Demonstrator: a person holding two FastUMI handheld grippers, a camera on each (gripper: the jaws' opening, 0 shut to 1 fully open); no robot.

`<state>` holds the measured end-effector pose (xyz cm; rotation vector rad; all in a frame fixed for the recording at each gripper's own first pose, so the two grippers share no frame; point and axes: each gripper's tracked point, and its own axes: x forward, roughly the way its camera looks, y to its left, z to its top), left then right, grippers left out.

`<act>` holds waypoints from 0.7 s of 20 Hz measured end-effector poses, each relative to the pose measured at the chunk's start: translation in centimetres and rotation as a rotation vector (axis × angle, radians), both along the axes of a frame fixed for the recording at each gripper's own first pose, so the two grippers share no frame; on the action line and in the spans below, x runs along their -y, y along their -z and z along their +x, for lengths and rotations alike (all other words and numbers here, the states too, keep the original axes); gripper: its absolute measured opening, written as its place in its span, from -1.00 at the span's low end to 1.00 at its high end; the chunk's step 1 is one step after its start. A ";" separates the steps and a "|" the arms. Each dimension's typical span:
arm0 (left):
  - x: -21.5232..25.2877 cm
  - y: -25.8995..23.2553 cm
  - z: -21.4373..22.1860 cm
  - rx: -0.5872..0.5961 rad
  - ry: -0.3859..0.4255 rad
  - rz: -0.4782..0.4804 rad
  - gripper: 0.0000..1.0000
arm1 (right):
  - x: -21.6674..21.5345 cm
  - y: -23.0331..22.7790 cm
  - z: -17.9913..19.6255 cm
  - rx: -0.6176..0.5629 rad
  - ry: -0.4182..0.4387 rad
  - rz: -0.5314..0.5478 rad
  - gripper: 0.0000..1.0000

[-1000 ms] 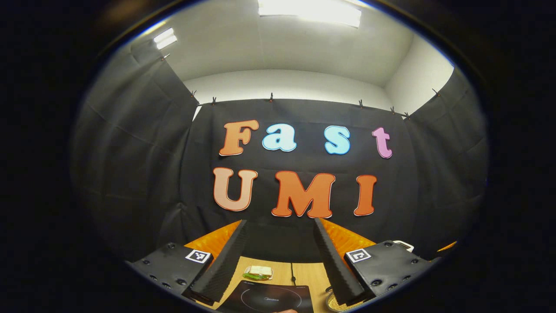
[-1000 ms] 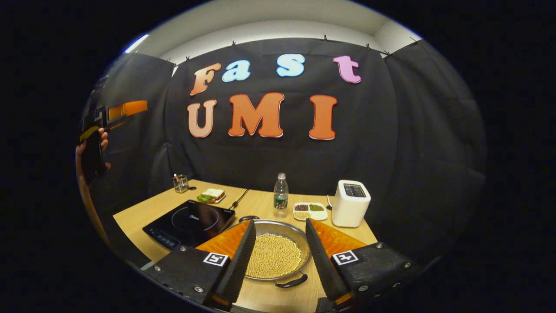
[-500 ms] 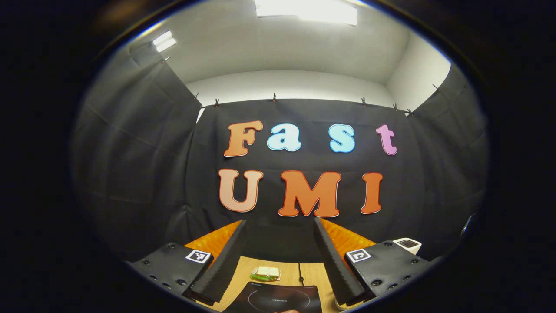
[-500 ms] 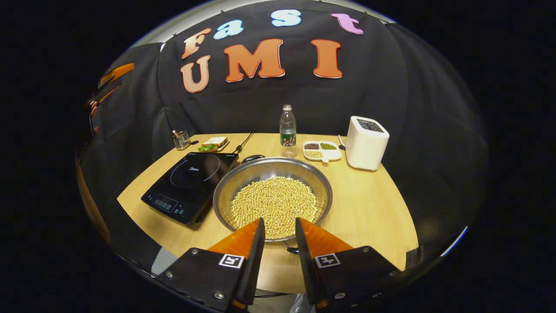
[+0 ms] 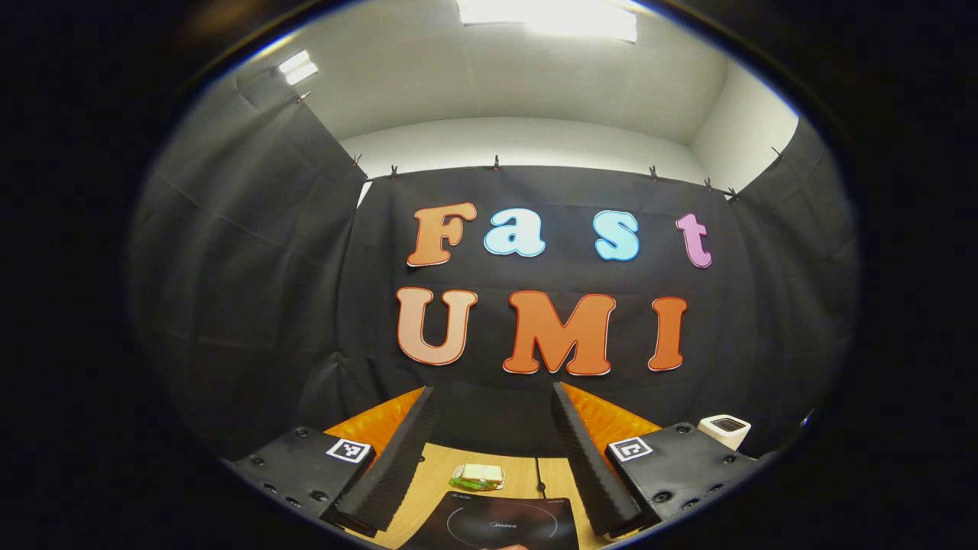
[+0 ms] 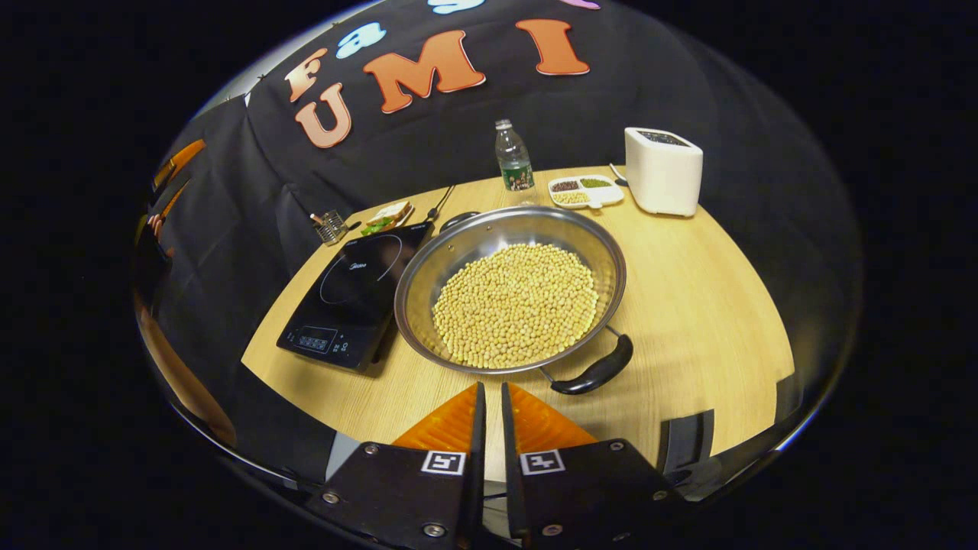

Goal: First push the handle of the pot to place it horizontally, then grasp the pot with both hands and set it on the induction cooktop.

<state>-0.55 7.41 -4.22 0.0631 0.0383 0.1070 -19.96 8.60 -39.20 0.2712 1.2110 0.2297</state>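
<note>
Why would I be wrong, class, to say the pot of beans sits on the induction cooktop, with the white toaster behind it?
The pot of beans does not sit on the induction cooktop. It rests on the wooden table beside the cooktop, as the right gripper view shows. The white toaster does stand behind it.

One pot [image 6: 510, 294], one induction cooktop [image 6: 355, 294], one bottle [image 6: 513, 156], one toaster [image 6: 663, 172], one sandwich [image 6: 388, 215].

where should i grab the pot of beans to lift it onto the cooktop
Grip the pot by its two dark loop handles: the near handle at its front right rim and the far handle opposite. One gripper from each end; the wide, bean-filled bowl offers nothing else narrow enough.
</note>
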 end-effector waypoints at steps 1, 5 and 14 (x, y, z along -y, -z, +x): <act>-0.1 0.3 0.0 -0.006 0.002 -0.001 0.95 | -0.1 0.6 -0.6 -0.033 0.002 0.003 -0.80; -1.1 1.3 0.4 -0.021 -0.013 0.001 0.94 | -0.9 1.9 -2.1 -0.126 0.017 0.044 -0.98; -2.5 2.5 1.2 -0.050 -0.045 0.019 0.94 | -0.2 5.0 -1.4 -0.285 0.173 0.100 -1.00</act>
